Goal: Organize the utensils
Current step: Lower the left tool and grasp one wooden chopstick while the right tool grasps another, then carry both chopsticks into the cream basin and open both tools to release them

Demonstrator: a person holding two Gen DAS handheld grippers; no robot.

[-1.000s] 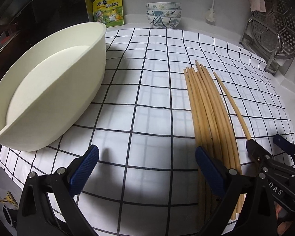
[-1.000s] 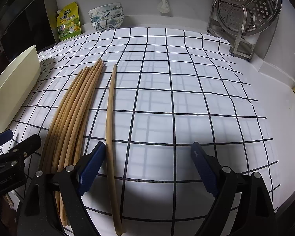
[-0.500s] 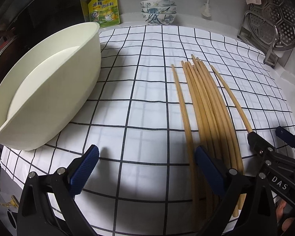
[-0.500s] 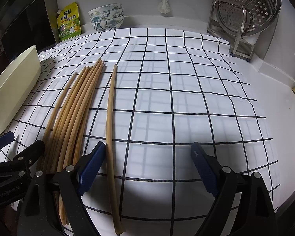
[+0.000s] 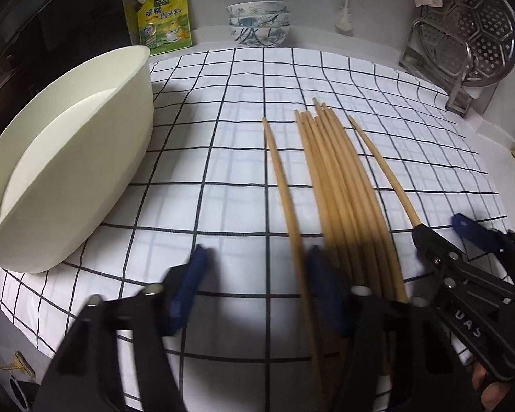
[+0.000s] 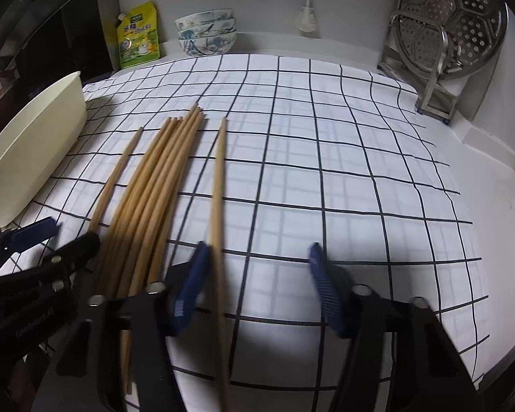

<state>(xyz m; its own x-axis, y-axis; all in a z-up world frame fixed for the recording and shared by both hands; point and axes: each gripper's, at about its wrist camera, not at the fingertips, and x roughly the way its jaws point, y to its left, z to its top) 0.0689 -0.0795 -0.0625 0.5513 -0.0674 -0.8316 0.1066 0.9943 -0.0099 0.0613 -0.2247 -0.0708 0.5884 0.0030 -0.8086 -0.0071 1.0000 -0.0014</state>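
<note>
A bundle of several wooden chopsticks (image 5: 340, 185) lies on the checked cloth (image 5: 223, 158); it also shows in the right wrist view (image 6: 154, 185). One chopstick (image 5: 281, 185) lies apart to its left and passes between the jaws of my left gripper (image 5: 257, 288), which is open but narrower than before. Another single chopstick (image 6: 218, 185) lies to the right of the bundle and passes between the jaws of my right gripper (image 6: 257, 285), just inside its left finger. The right gripper is open. A cream oval tub (image 5: 68, 158) stands at the left.
Stacked patterned bowls (image 5: 257, 22) and a yellow pouch (image 5: 163, 22) stand at the back wall. A metal steamer rack (image 5: 470, 44) stands at the back right. The cloth's front edge and the counter edge are close below the grippers.
One chopstick has separated to the left of the bundle. Both grippers' jaws have narrowed and are blurred with motion, each around a single chopstick.
</note>
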